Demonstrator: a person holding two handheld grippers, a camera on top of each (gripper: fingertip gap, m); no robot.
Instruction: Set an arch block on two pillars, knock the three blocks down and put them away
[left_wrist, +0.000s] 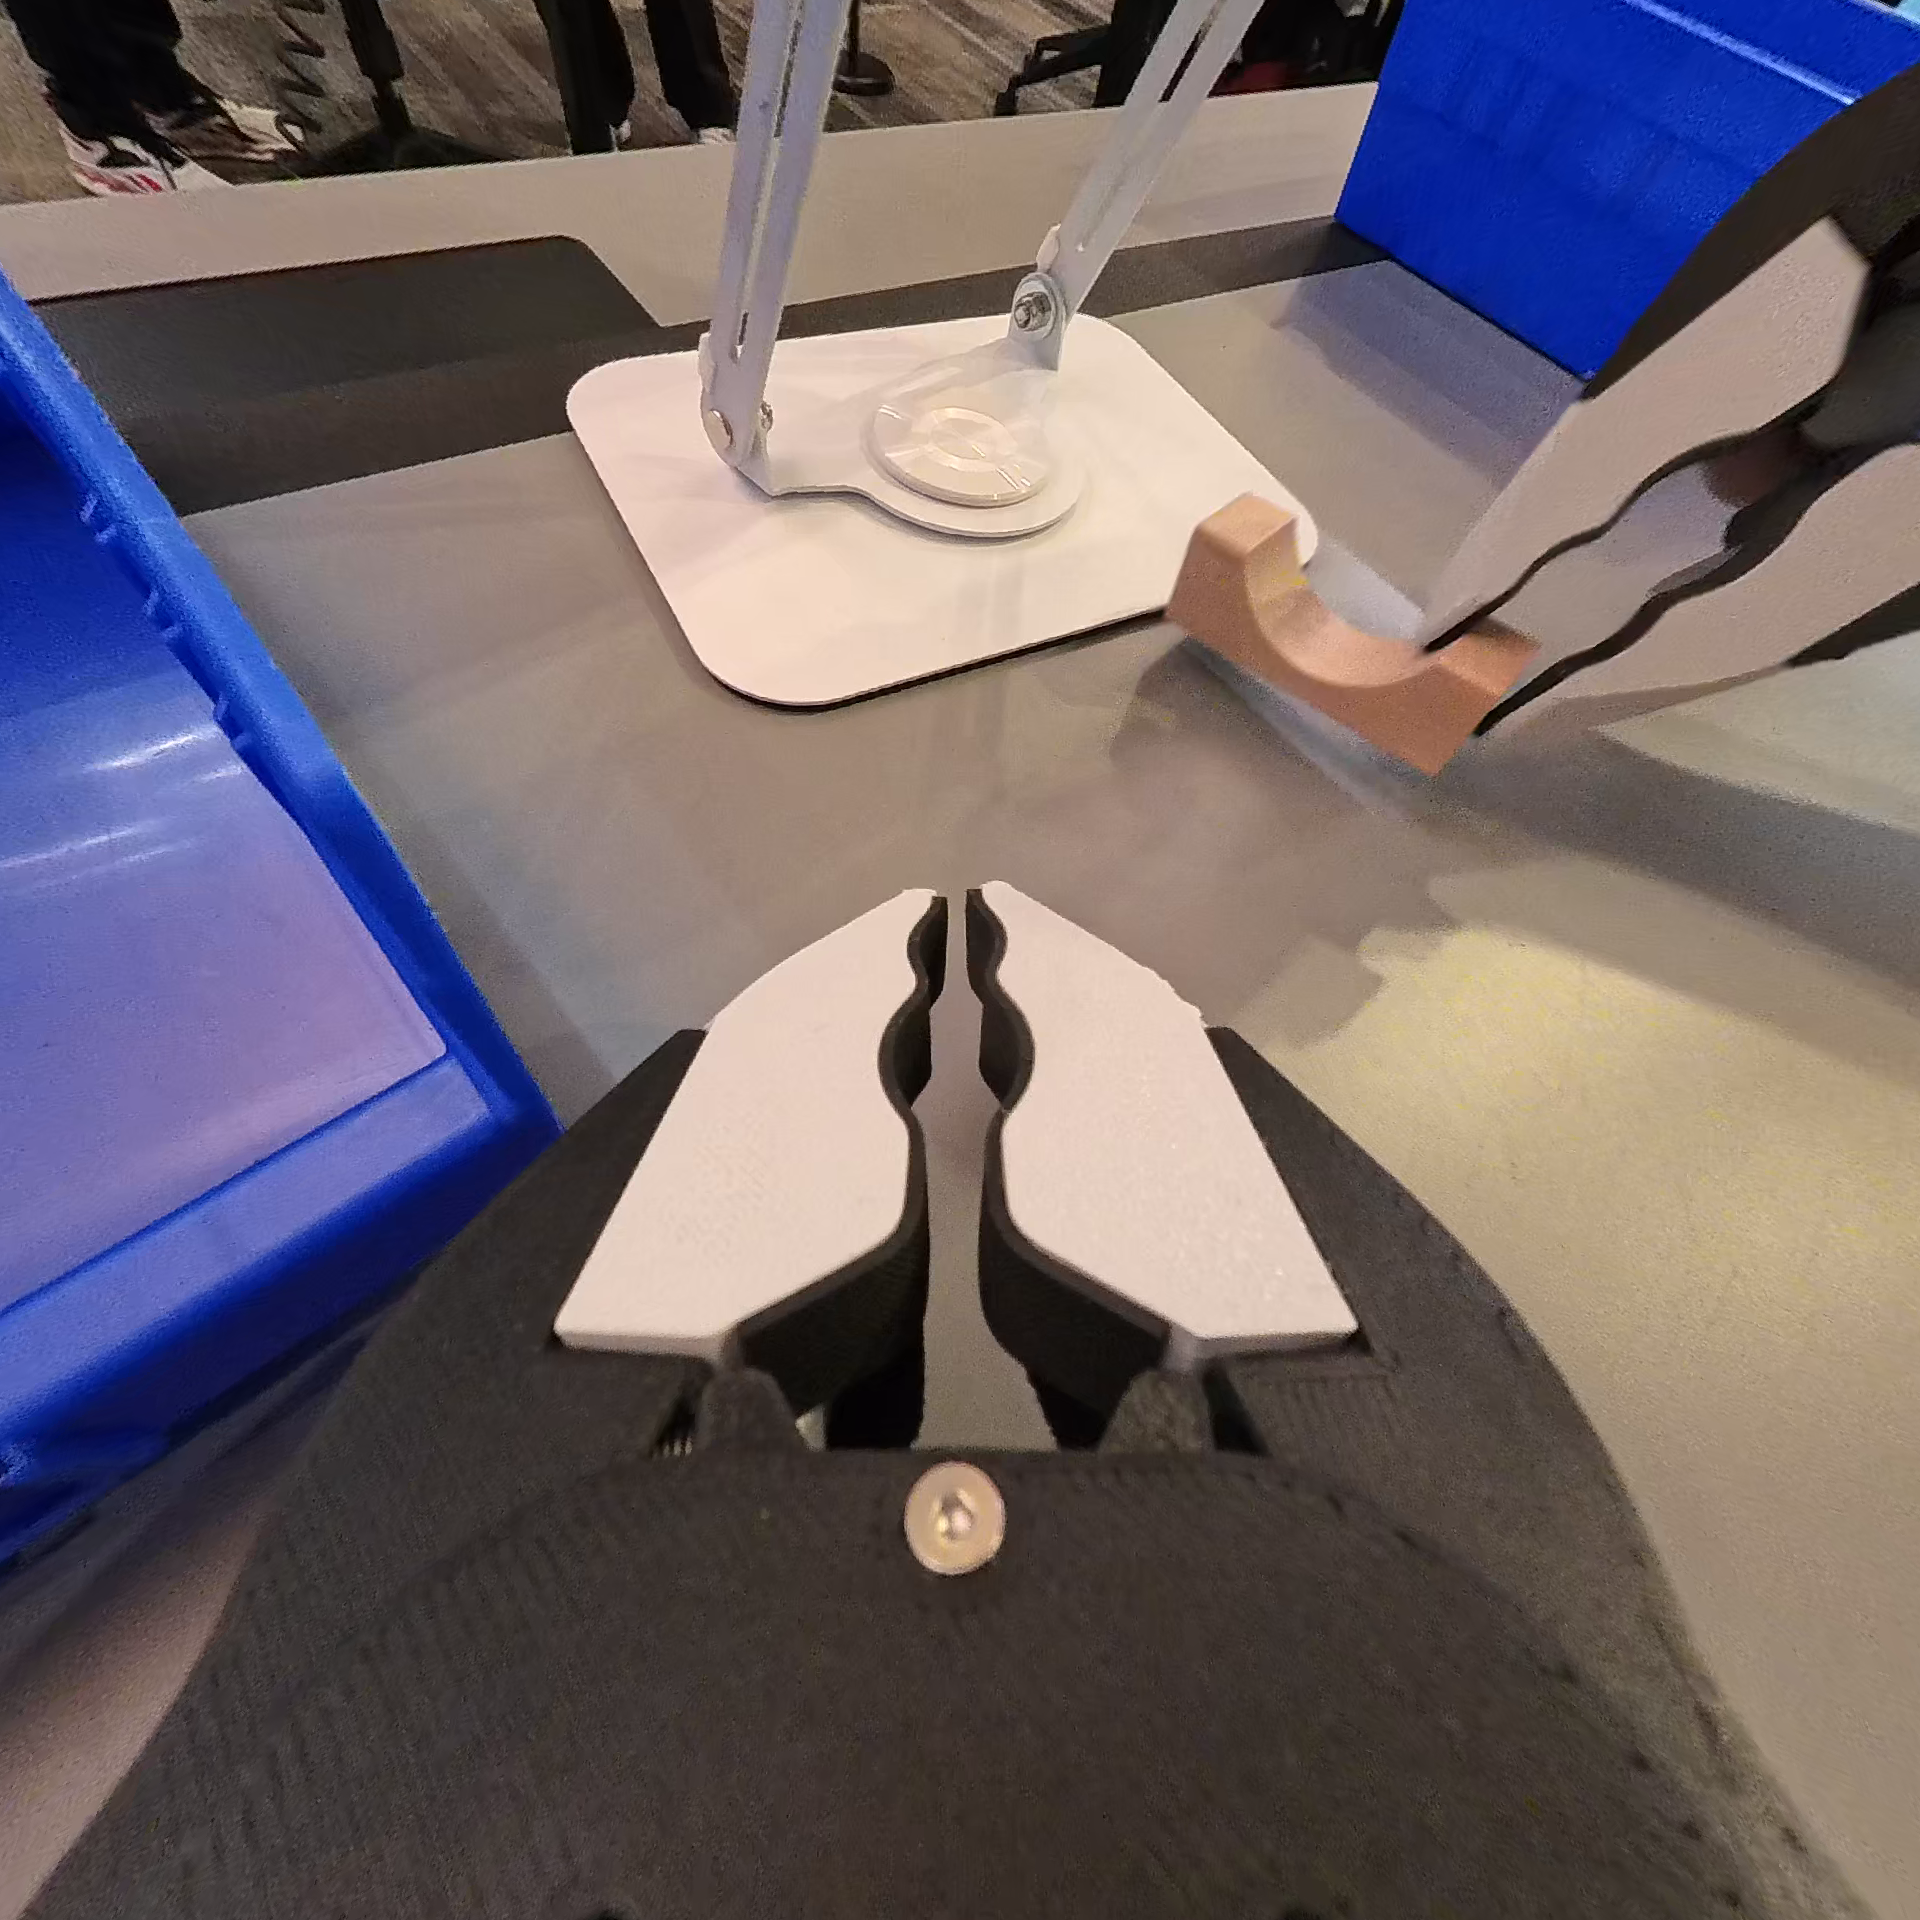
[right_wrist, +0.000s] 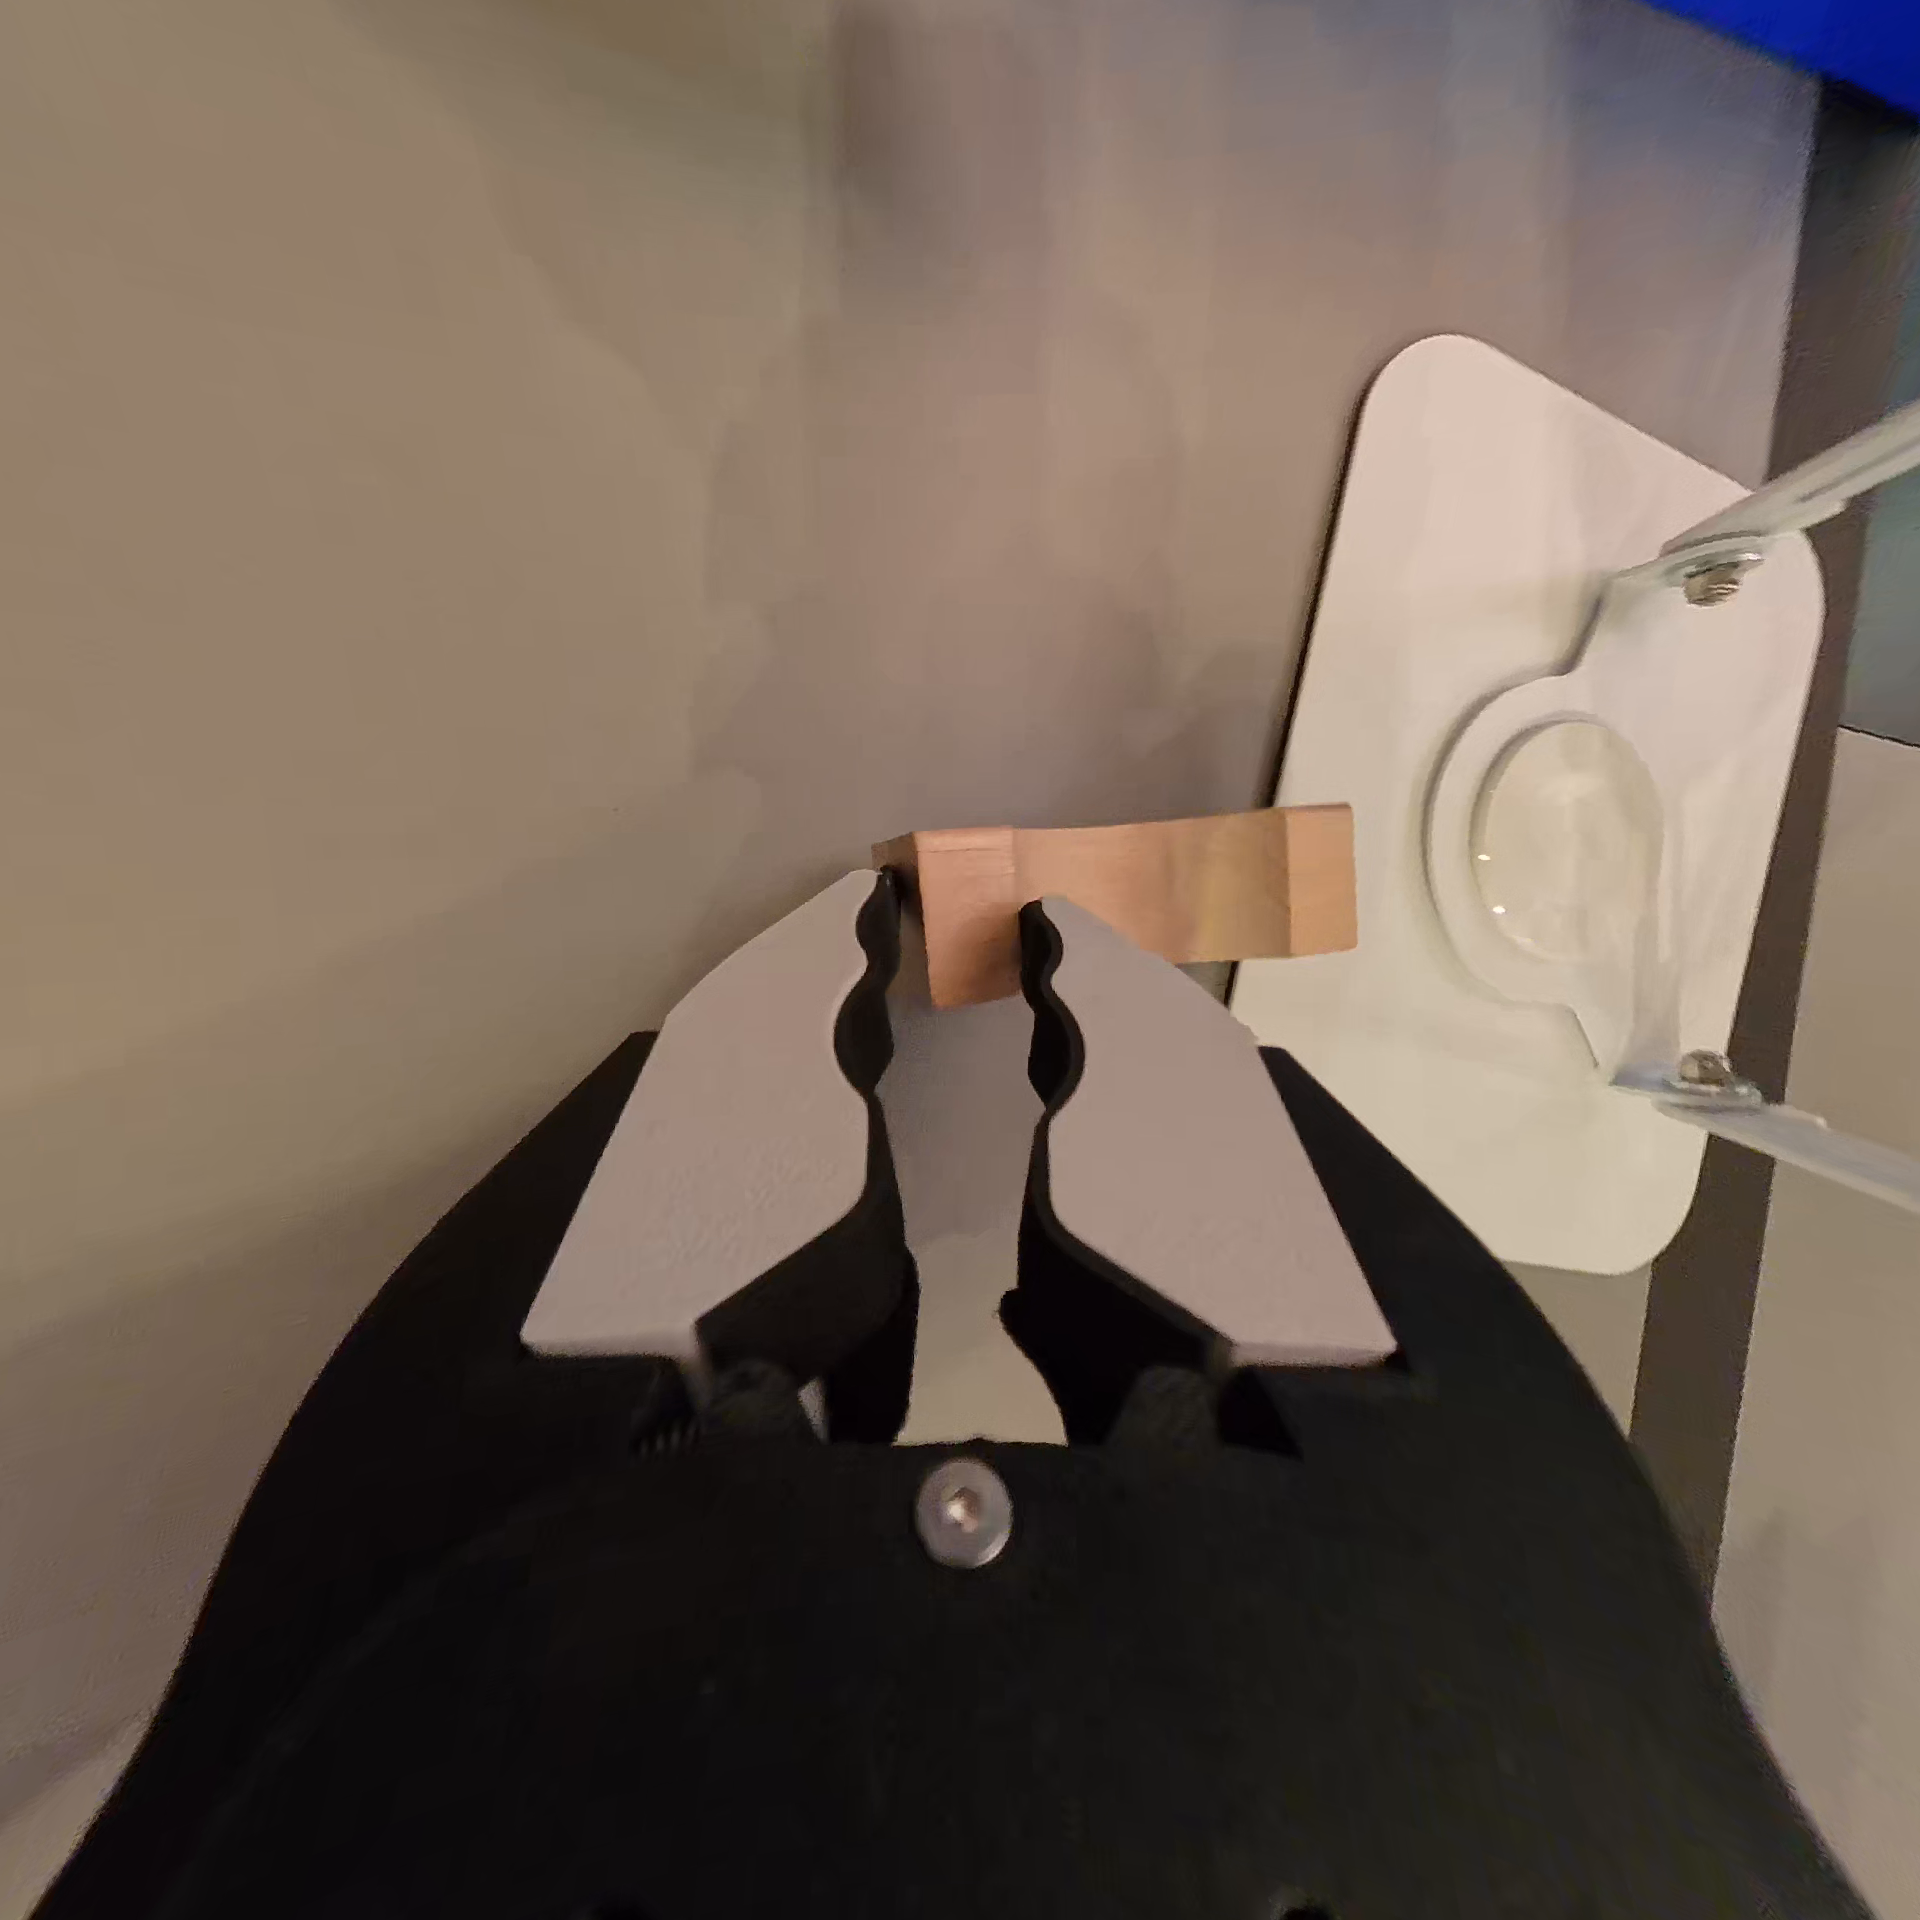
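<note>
A wooden arch block (left_wrist: 1340, 634) is gripped at one end leg by the right gripper (right_wrist: 956, 909), its curved hollow turned upward, beside the white stand base (left_wrist: 831, 561) on the grey table (left_wrist: 727, 790). Whether the block is resting on the table or lifted just clear cannot be told through the blur. The left gripper (left_wrist: 956, 904) is held nearly closed on nothing, near a blue bin (left_wrist: 260, 727). The block is judged light, rigid and smooth; a hold across its flat faces near the middle would likely be steadier. No pillars are seen.
</note>
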